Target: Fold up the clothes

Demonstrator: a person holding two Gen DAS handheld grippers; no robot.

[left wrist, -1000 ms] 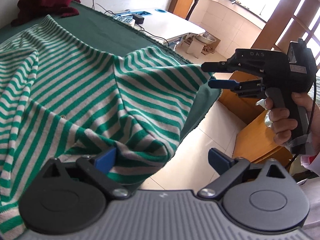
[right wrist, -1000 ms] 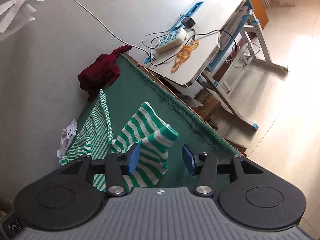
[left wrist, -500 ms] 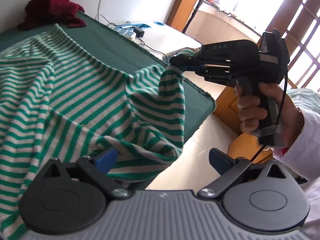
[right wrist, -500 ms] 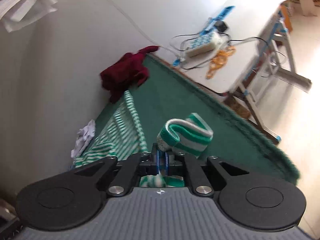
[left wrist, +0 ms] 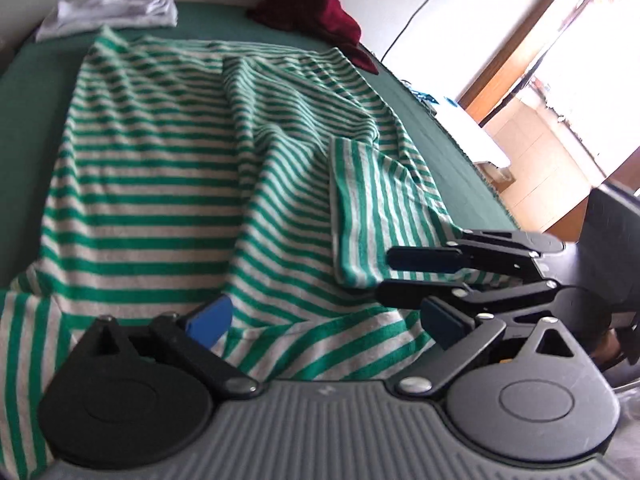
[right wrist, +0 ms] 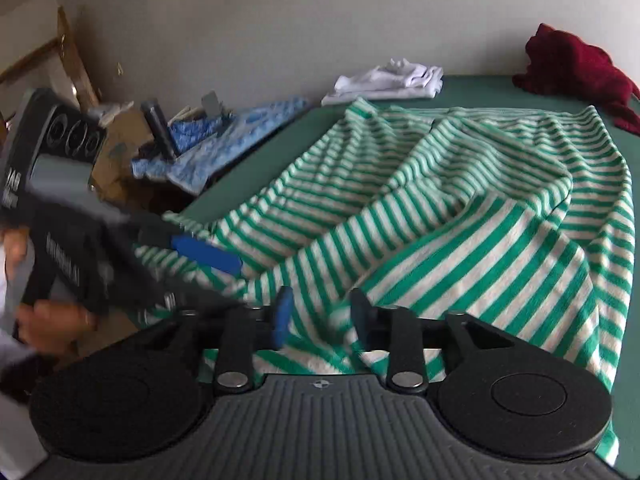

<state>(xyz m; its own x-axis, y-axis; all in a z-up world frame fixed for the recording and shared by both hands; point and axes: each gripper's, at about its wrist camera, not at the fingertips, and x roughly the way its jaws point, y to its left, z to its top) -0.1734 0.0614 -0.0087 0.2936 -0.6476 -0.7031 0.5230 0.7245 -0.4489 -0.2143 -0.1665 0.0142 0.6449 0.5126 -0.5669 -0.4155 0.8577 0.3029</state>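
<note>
Tongs (right wrist: 320,314) opening over striped shirt (right wrist: 460,216) on green table (right wrist: 476,90).

Green-and-white striped knit shirt (left wrist: 168,184) spread across green cloth-covered desk (left wrist: 36,76), sleeve folded onto its body, folded white garment (left wrist: 112,8) and crumpled dark red garment (left wrist: 312,8) behind it at desk's far edge.

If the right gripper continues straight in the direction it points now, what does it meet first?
Most likely the striped shirt lying just ahead of the right gripper, whose jaws are opening over it; depth is unclear.
</note>
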